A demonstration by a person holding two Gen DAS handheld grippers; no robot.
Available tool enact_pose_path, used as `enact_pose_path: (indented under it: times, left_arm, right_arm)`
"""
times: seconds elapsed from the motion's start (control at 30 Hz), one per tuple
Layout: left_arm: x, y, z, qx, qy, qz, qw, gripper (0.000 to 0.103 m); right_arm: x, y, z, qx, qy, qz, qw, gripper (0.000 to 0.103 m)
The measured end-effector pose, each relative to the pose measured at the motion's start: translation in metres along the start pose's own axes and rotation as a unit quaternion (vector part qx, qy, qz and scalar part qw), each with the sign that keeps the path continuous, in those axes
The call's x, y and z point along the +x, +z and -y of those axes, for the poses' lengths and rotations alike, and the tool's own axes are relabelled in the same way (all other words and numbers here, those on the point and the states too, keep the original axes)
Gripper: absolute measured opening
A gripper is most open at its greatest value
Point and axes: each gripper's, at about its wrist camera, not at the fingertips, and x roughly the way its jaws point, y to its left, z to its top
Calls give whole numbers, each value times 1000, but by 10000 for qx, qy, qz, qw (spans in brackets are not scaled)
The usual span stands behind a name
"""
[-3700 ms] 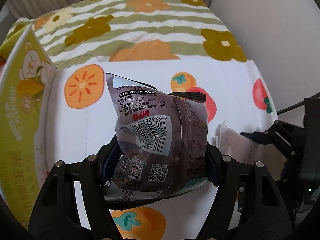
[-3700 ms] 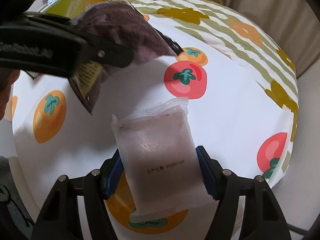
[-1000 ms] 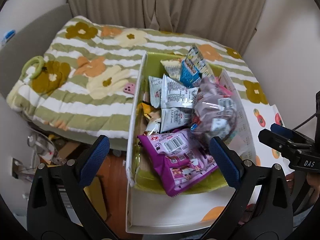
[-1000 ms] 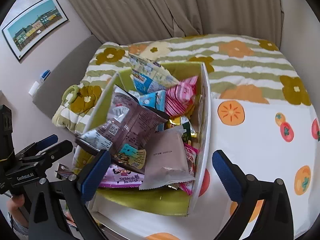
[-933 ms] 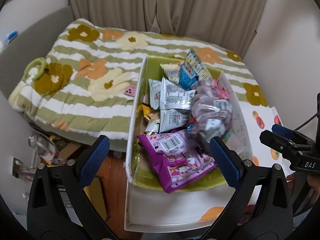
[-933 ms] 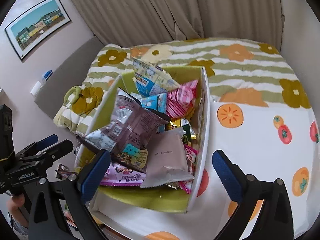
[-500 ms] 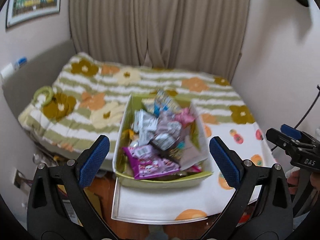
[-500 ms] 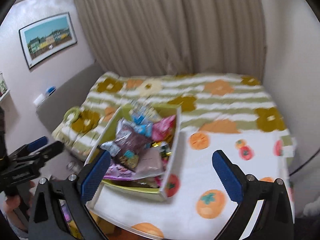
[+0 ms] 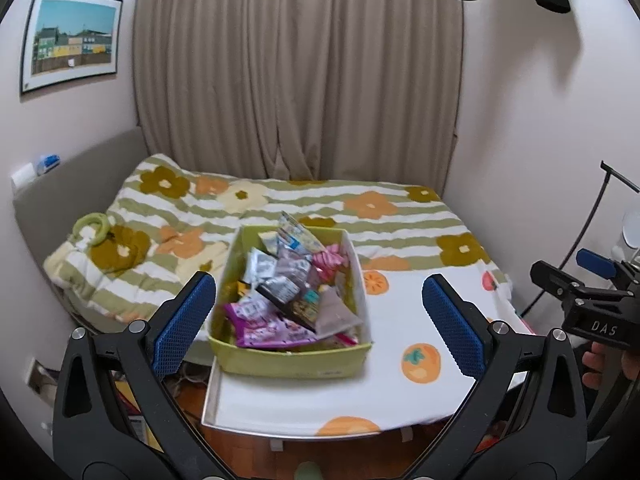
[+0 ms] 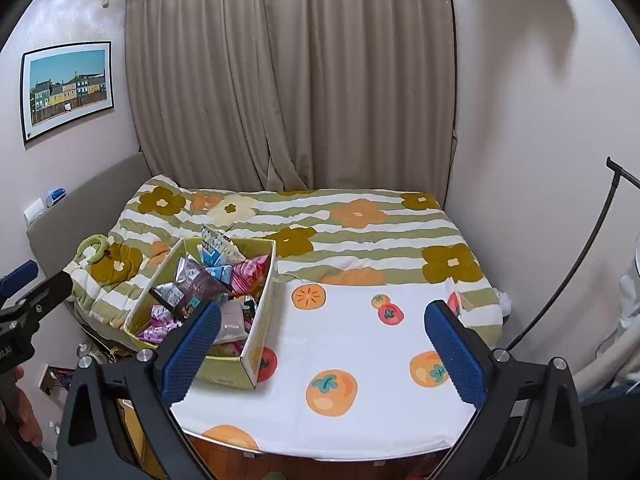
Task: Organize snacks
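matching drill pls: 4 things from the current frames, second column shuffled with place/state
Things:
1. green box
2. left gripper
3. framed picture
4. purple packet

Place/state:
A. hanging on the wall left of the curtain
B. jaws wide open, holding nothing
C. standing on the fruit-print white cloth, full of snacks
D. lying inside the box at its near end

Pairs: 1-C, 2-B, 3-A, 4-D

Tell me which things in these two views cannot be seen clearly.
- Left wrist view: print on the snack packets is too small to read.
- Right wrist view: the green box has its near corner covered by the right gripper finger.
- Both views: the floor under the table is hidden.
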Motion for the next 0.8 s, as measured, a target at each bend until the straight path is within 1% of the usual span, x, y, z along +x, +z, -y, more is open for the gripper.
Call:
enact_pose_path:
  times: [0.3, 0.8]
  left_arm:
    - [-3, -1, 12, 107, -64, 19, 9999, 103]
    - [2, -1, 22, 229, -119, -3, 9997, 102]
  right_arm:
    - [-11, -12, 4, 78, -40, -7, 10000, 101]
    - [-11, -9, 8, 171, -98, 55, 9998, 101]
